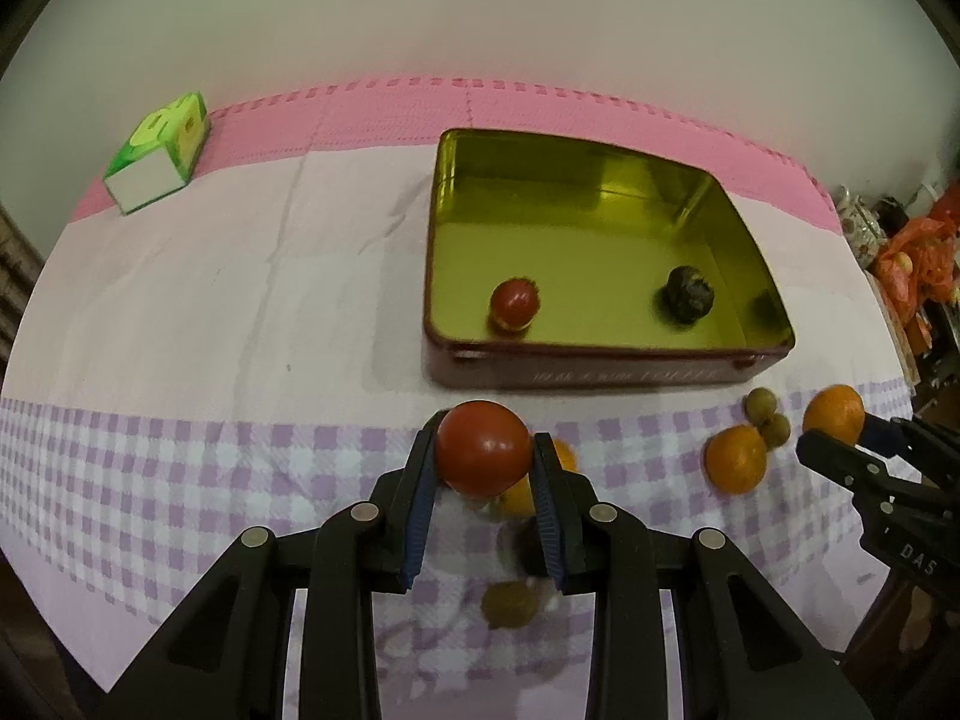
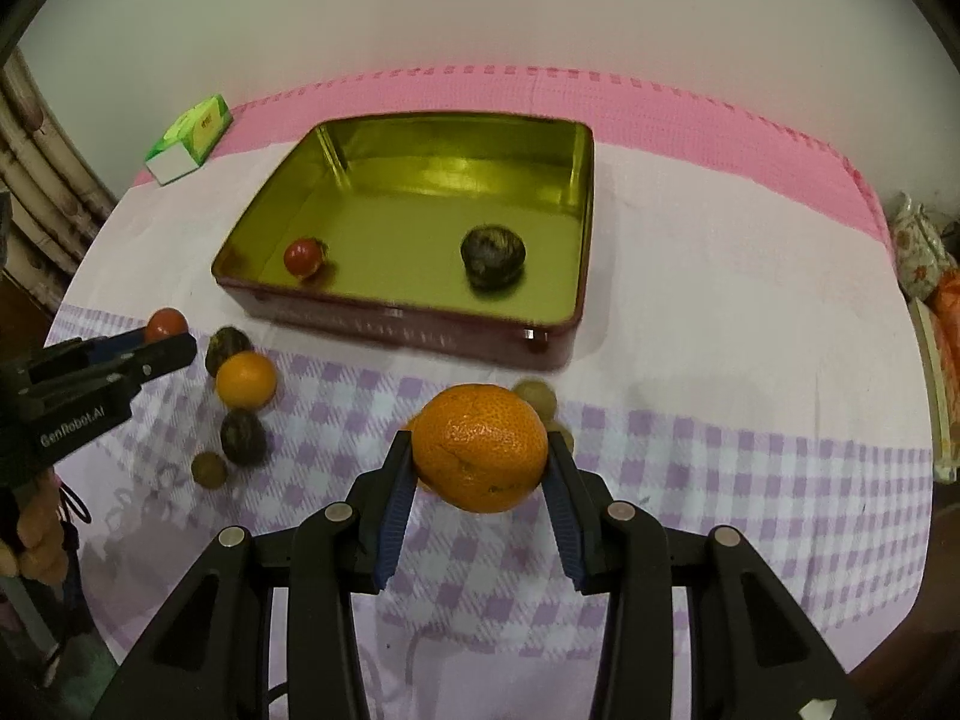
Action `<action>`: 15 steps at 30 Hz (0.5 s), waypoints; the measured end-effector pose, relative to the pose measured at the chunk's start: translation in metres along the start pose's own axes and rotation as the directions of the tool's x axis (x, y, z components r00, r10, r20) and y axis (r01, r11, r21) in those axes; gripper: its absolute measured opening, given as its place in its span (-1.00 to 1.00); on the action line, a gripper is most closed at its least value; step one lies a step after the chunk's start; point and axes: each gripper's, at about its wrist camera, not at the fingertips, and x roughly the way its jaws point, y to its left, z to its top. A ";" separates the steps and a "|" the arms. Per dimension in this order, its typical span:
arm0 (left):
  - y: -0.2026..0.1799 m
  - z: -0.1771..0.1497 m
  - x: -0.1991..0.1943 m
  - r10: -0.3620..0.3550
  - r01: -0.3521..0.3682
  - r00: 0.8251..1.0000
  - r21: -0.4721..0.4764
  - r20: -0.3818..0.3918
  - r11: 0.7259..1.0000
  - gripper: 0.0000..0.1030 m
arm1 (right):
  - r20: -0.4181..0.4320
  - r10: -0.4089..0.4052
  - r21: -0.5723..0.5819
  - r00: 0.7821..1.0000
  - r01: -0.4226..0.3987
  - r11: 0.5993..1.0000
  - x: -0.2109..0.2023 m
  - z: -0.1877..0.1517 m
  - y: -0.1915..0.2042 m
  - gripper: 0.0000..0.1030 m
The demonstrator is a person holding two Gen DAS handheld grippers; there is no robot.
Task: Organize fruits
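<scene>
My left gripper [image 1: 483, 450] is shut on a red tomato [image 1: 483, 447], held above the checked cloth just in front of the gold-lined tin [image 1: 588, 213]. My right gripper [image 2: 480, 450] is shut on an orange [image 2: 481, 447], also in front of the tin [image 2: 420, 192]. Inside the tin lie a small red tomato [image 1: 515, 303] and a dark wrinkled fruit [image 1: 689, 294]. Loose on the cloth are oranges [image 1: 737, 459], [image 2: 246, 381], dark fruits [image 2: 243, 437] and small brown fruits [image 1: 761, 402], [image 2: 209, 470].
A green and white box [image 1: 159, 153] stands at the table's far left on the pink border. Cluttered items, including orange bags [image 1: 918, 252], sit beyond the table's right edge. A wall rises behind the table.
</scene>
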 end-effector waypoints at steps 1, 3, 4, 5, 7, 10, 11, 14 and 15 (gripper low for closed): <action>-0.001 0.002 0.000 -0.001 0.001 1.000 0.002 0.005 1.000 -0.38 | 0.007 -0.002 -0.004 1.000 0.002 1.000 0.000 0.004 0.000 -0.25; -0.003 0.008 -0.001 -0.003 0.002 1.000 0.005 0.016 1.000 -0.38 | 0.019 -0.002 -0.012 1.000 0.002 1.000 -0.001 0.011 0.002 -0.25; -0.004 0.011 -0.001 -0.007 0.007 1.000 0.004 0.021 1.000 -0.38 | 0.026 0.000 -0.014 1.000 0.000 1.000 -0.001 0.015 0.002 -0.25; -0.005 0.015 0.000 -0.010 0.010 1.000 0.003 0.026 1.000 -0.38 | 0.033 0.002 -0.016 0.999 -0.002 1.000 -0.002 0.018 0.003 -0.25; -0.004 0.021 0.002 -0.012 0.012 1.000 -0.006 0.029 1.000 -0.38 | 0.046 0.008 -0.023 0.999 -0.007 1.000 -0.001 0.026 0.005 -0.25; -0.004 0.031 0.004 -0.022 0.022 0.999 -0.015 0.035 1.000 -0.38 | 0.052 0.011 -0.026 0.999 -0.010 1.000 0.002 0.034 0.006 -0.25; -0.005 0.034 0.005 -0.020 0.021 0.999 -0.016 0.037 1.000 -0.38 | 0.050 0.010 -0.028 0.999 -0.009 1.000 0.004 0.035 0.007 -0.25; -0.008 0.045 0.009 -0.021 0.022 0.999 -0.015 0.036 1.000 -0.38 | 0.045 0.013 -0.029 0.999 -0.012 0.999 0.010 0.044 0.007 -0.25; -0.009 0.048 0.010 -0.023 0.023 0.999 -0.014 0.035 1.000 -0.38 | 0.043 0.016 -0.027 0.999 -0.014 1.000 0.013 0.047 0.007 -0.25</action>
